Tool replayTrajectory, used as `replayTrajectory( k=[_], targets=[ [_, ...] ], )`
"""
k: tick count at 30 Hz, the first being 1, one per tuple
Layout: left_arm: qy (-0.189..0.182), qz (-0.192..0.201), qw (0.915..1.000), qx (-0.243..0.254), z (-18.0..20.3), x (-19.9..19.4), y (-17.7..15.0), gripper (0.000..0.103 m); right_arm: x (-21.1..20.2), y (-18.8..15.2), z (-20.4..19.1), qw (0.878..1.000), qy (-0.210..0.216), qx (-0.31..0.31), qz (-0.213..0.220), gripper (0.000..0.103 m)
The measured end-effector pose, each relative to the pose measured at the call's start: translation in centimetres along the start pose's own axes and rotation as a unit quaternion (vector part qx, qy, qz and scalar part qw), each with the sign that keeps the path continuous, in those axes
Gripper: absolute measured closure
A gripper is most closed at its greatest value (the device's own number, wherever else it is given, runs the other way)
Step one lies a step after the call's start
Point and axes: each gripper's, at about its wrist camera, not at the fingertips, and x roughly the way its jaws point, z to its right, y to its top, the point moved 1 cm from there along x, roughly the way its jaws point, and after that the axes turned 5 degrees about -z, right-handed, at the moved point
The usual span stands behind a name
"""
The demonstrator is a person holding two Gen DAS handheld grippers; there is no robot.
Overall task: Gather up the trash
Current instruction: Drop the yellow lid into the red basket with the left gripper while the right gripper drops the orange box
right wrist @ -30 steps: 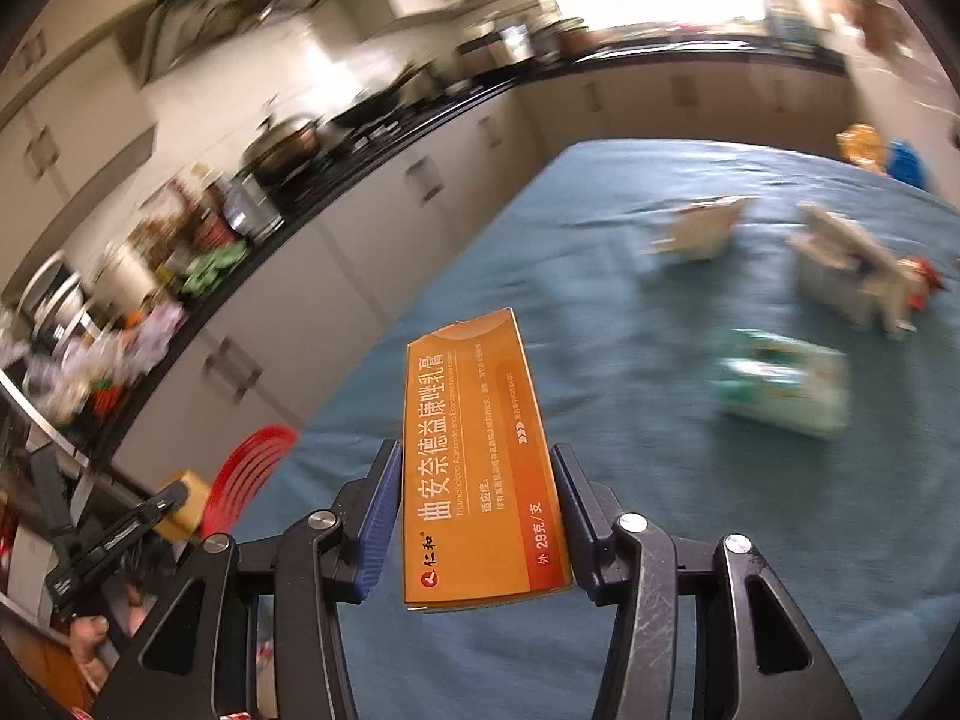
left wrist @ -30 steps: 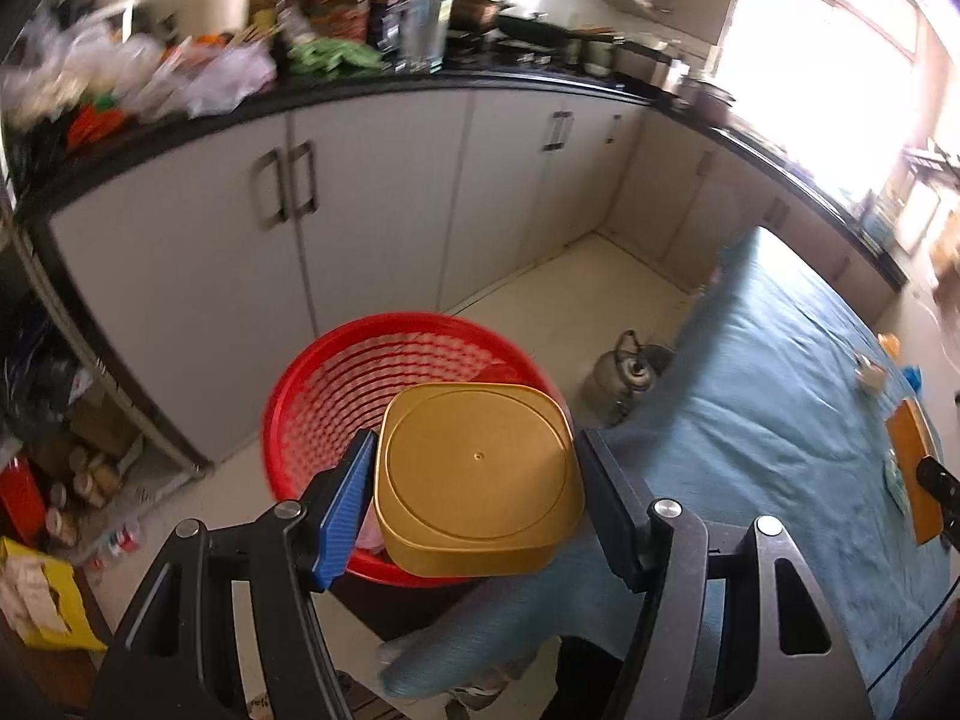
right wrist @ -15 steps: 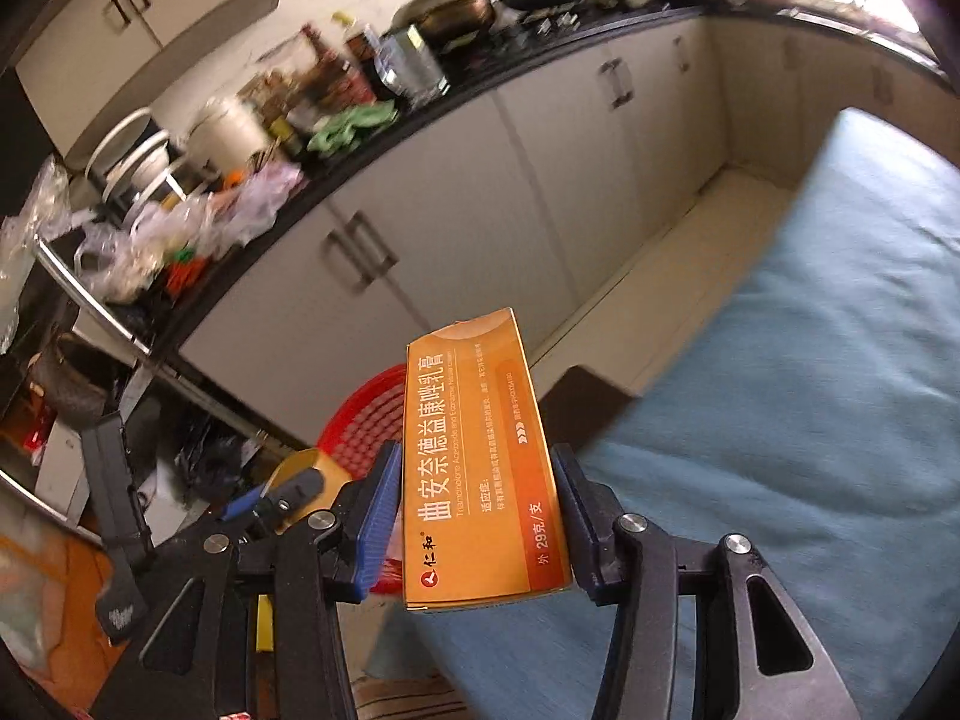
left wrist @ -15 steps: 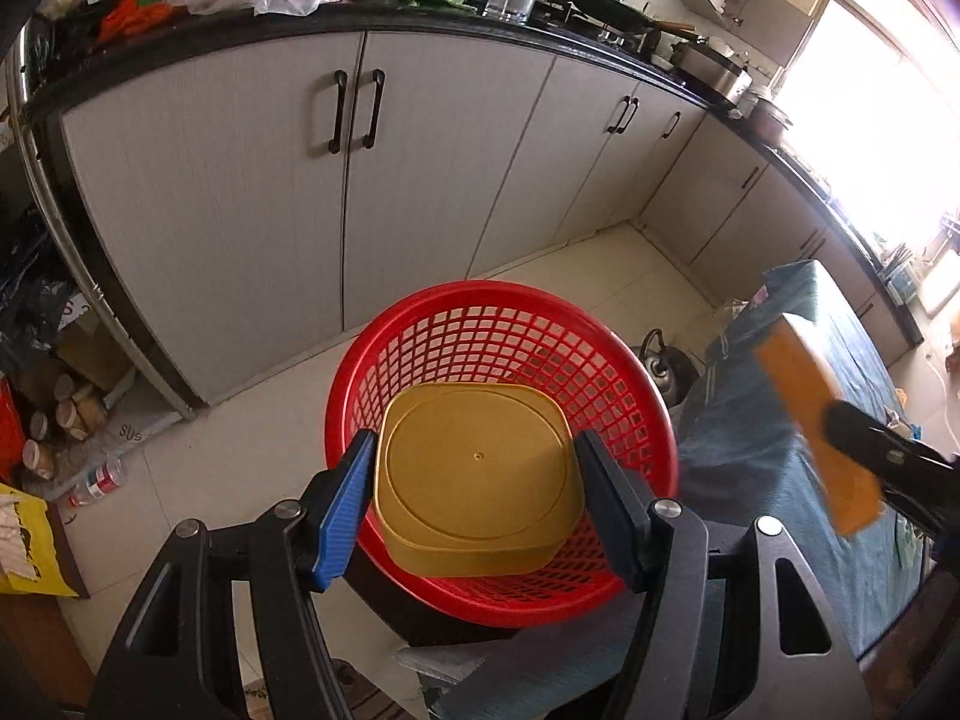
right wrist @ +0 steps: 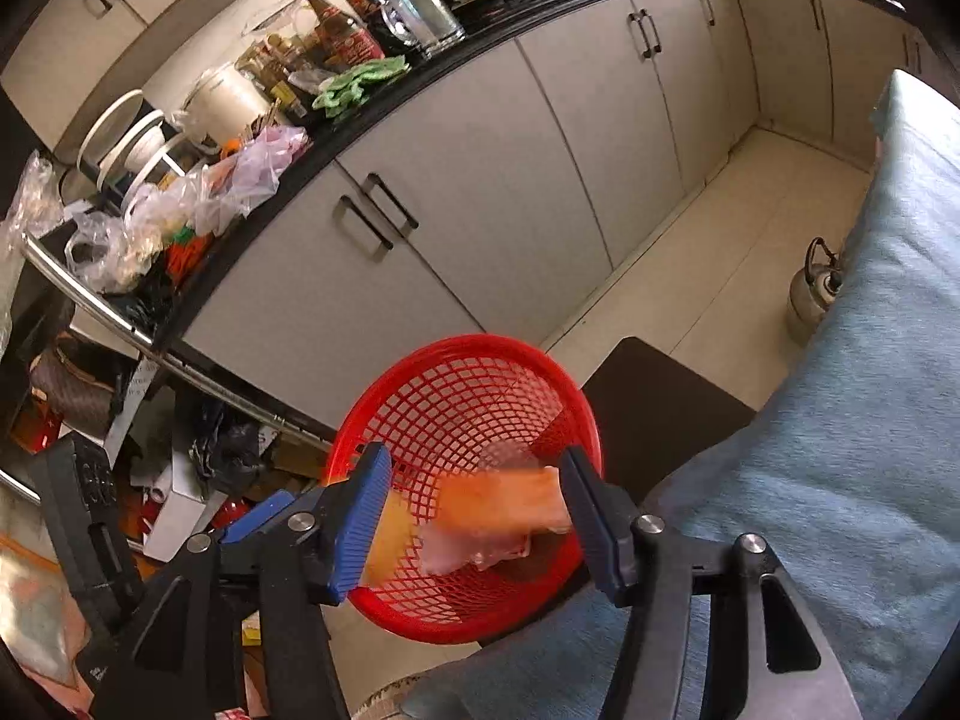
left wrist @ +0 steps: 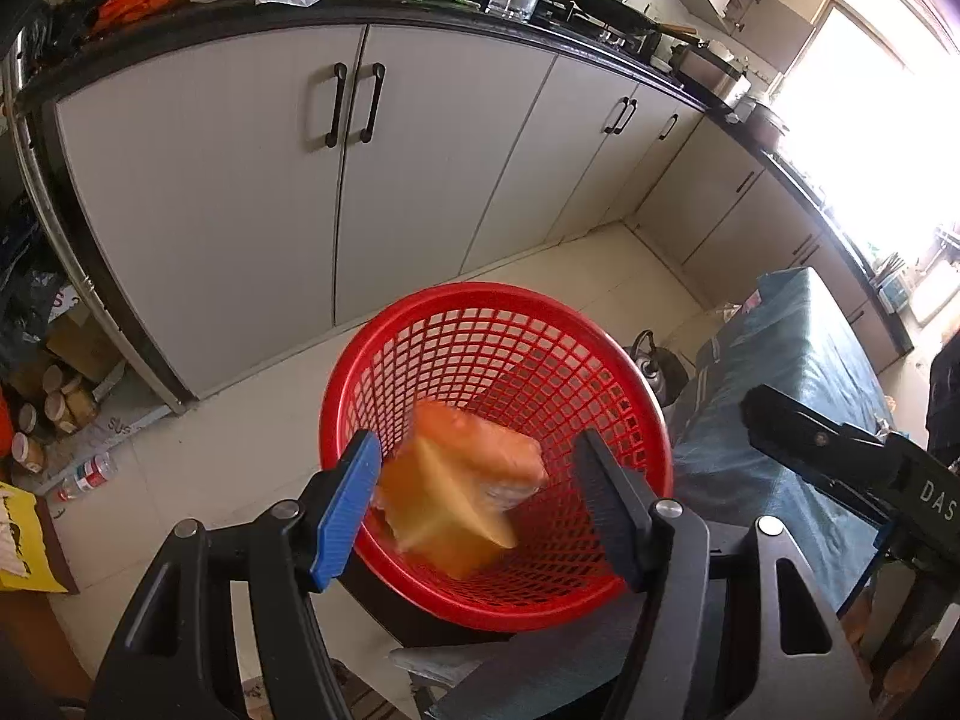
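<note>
Red basket below both tilted tongs, right tongs opening

Left hand-held gripper: the yellow container gripped half a second earlier now falls blurred into the red basket. Right hand-held gripper: jaws opening, its orange box released over the same basket.
</note>
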Motion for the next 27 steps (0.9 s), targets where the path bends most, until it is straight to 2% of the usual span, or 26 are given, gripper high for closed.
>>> replayTrajectory(
  k=[10,16,23,27],
  targets=[
    [0.007,0.007,0.9997,0.024,2.6,-1.0,-0.8,0.034,-4.6,-1.8,3.1,0.998,-0.019,0.037,0.043,0.037],
    [0.031,0.026,0.9973,0.061,5.3,-2.3,-1.6,0.033,-7.7,-3.4,5.0,0.996,-0.028,0.055,0.067,0.036],
    [0.071,0.057,0.9887,0.119,9.2,-3.6,-3.3,0.030,-11.1,-5.7,7.0,0.993,-0.048,0.068,0.089,0.035],
    [0.077,0.064,0.9834,0.152,11.3,-4.0,-4.4,0.030,-12.9,-7.1,8.5,0.990,-0.058,0.080,0.099,0.034]
  ],
)
